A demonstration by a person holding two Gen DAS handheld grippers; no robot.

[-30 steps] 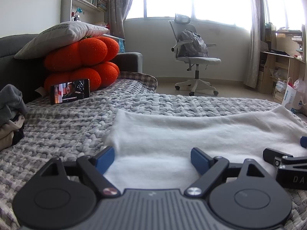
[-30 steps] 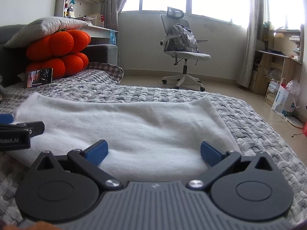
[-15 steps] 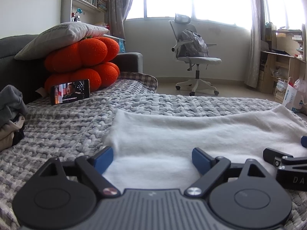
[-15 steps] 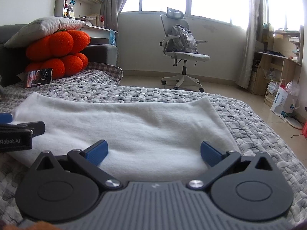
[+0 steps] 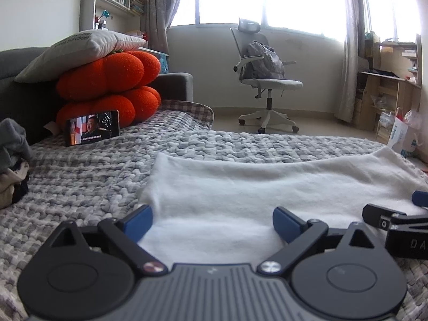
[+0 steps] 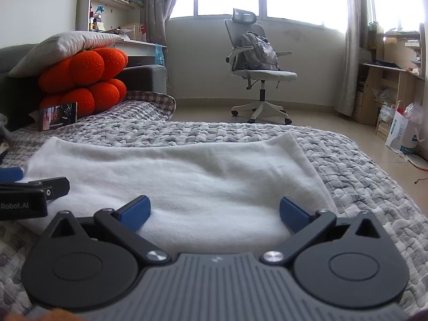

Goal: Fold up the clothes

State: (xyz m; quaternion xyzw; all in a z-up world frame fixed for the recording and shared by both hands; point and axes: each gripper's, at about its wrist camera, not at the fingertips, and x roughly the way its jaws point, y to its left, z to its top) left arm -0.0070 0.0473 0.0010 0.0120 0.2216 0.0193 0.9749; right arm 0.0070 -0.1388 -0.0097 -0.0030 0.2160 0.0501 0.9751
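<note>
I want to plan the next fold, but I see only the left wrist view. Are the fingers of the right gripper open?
Observer: Yes. The right gripper has its fingers wide open with nothing pinched; the white cloth lies under them.
Operator: Where does the cloth end on that side?
Observer: Its edge runs just outside the right-hand finger, on the grey blanket.
</note>
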